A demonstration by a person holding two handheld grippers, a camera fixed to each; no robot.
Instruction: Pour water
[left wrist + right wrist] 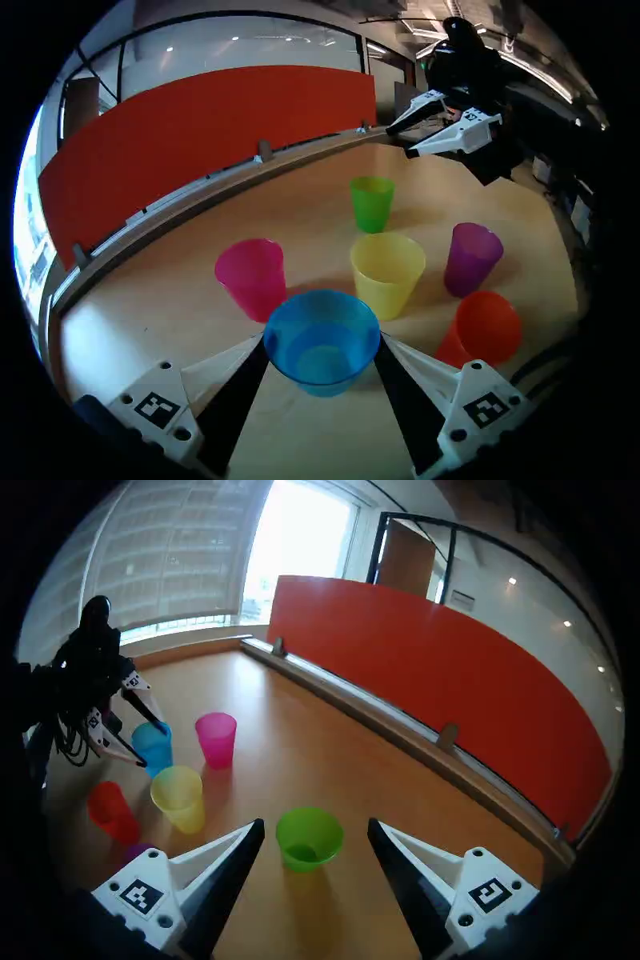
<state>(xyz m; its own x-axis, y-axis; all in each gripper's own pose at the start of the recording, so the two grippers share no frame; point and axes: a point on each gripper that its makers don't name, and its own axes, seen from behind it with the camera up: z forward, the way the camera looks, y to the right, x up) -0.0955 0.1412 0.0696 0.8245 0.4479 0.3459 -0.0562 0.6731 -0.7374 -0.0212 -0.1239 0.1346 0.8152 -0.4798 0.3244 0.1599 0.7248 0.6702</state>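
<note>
A translucent blue cup [322,352] sits upright between the fingers of my left gripper [322,344], and both fingers press on its sides. Whether it holds water I cannot tell. From the right gripper view, the left gripper [154,746] clasps the blue cup [152,750] low over the wooden table [320,744]. My right gripper [314,822] is open, with a green cup [308,838] standing between and just beyond its fingertips, untouched. Seen from the left gripper view, the right gripper [398,142] hovers behind the green cup [372,202].
Pink [252,278], yellow [387,274], purple [472,258] and red [484,328] cups stand close around the blue one. A red partition [208,136] runs along the table's far edge. A person's dark sleeve [80,672] holds the left gripper.
</note>
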